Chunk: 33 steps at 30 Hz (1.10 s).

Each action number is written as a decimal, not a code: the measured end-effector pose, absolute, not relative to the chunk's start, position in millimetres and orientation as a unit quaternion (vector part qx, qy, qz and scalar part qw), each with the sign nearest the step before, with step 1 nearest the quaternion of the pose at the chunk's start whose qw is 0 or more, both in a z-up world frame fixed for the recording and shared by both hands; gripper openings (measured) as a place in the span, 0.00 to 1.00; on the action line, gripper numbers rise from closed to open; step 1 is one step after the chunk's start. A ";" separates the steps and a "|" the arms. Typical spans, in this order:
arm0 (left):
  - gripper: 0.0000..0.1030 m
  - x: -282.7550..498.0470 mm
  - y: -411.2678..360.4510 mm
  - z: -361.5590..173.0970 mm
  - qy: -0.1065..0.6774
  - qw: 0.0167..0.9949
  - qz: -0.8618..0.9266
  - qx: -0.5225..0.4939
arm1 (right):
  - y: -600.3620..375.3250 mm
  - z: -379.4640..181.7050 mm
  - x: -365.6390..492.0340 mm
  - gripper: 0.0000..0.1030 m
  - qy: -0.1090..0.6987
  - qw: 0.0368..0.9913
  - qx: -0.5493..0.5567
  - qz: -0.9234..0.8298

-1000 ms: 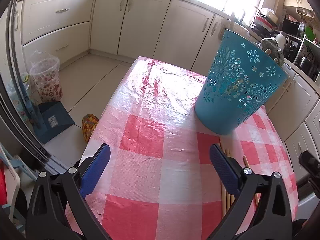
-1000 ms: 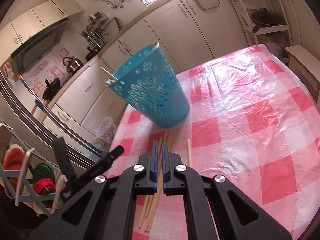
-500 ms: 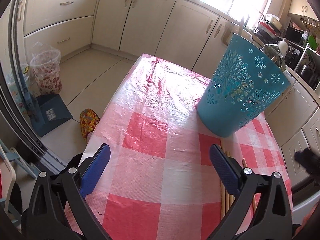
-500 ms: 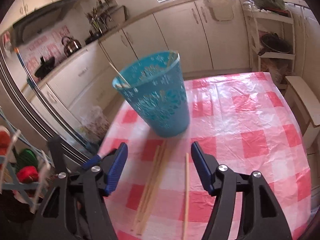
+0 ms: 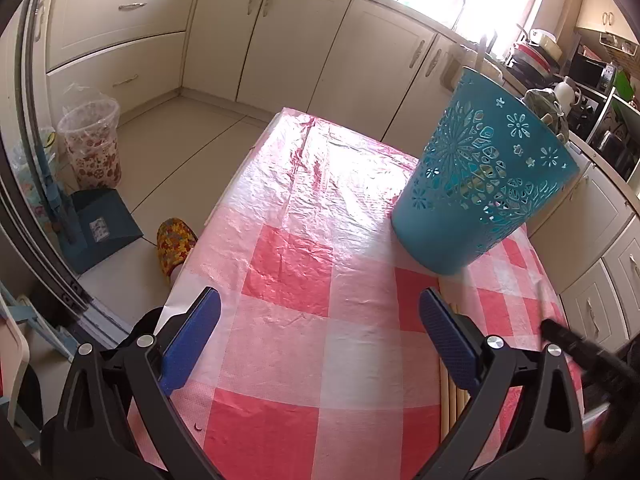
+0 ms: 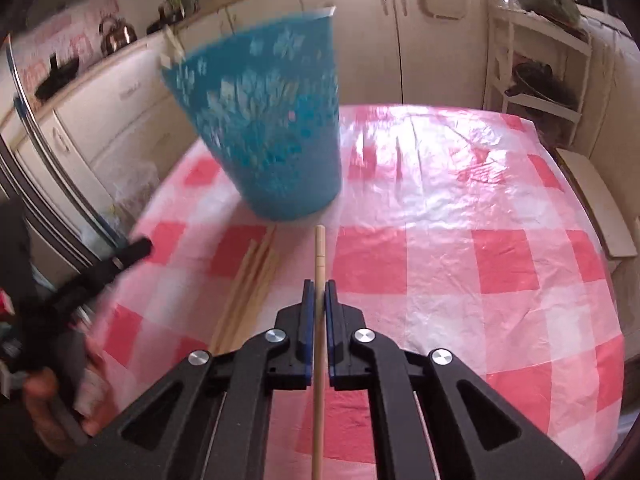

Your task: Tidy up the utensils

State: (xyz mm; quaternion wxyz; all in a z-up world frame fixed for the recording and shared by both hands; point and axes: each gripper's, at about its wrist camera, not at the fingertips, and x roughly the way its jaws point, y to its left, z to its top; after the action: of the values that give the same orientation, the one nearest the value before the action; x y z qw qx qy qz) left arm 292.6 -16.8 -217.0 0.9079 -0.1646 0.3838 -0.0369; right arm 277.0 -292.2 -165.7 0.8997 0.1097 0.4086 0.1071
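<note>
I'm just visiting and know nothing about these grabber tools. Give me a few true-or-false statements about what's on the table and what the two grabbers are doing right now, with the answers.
1. The right gripper is shut on a wooden stick. True.
2. The left gripper holds a stick too. False: its jaws stand wide apart with nothing between them.
3. The blue basket lies tipped over on its side. False: it stands on its base on the checked tablecloth.
4. More sticks lie on the cloth, left of the held one. True.
5. The tablecloth is green and white. False: it is red and white.
</note>
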 end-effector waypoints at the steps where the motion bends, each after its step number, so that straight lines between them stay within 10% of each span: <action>1: 0.92 292.7 -17.2 -216.8 0.384 0.908 -0.037 -0.164 | -300.5 -149.0 274.4 0.06 0.383 0.906 0.135 0.115; 12: 0.93 290.7 -14.9 -215.5 0.376 0.911 -0.038 -0.164 | -283.9 24.7 315.7 0.06 0.093 0.965 0.185 0.163; 18: 0.92 290.5 -12.9 -215.8 0.373 0.911 -0.043 -0.171 | -282.1 -0.6 327.2 0.06 0.131 0.959 0.185 0.170; 22: 0.92 290.3 -11.9 -215.9 0.371 0.911 -0.043 -0.175 | -305.0 -41.3 301.5 0.54 0.204 0.955 0.172 0.132; 28: 0.92 289.7 -11.9 -216.0 0.370 0.912 -0.040 -0.172 | -297.9 -150.0 297.2 0.41 0.437 0.884 0.072 0.152; 33: 0.92 290.8 -13.3 -216.4 0.373 0.912 -0.036 -0.168 | -262.4 -188.6 292.2 0.38 0.478 0.860 0.005 0.178</action>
State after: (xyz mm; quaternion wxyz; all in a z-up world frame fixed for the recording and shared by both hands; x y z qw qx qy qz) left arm 290.8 -13.3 -216.4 0.9119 -0.1683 0.3725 -0.0361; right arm 292.2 -262.4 -188.6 0.8601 0.0050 0.4782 0.1776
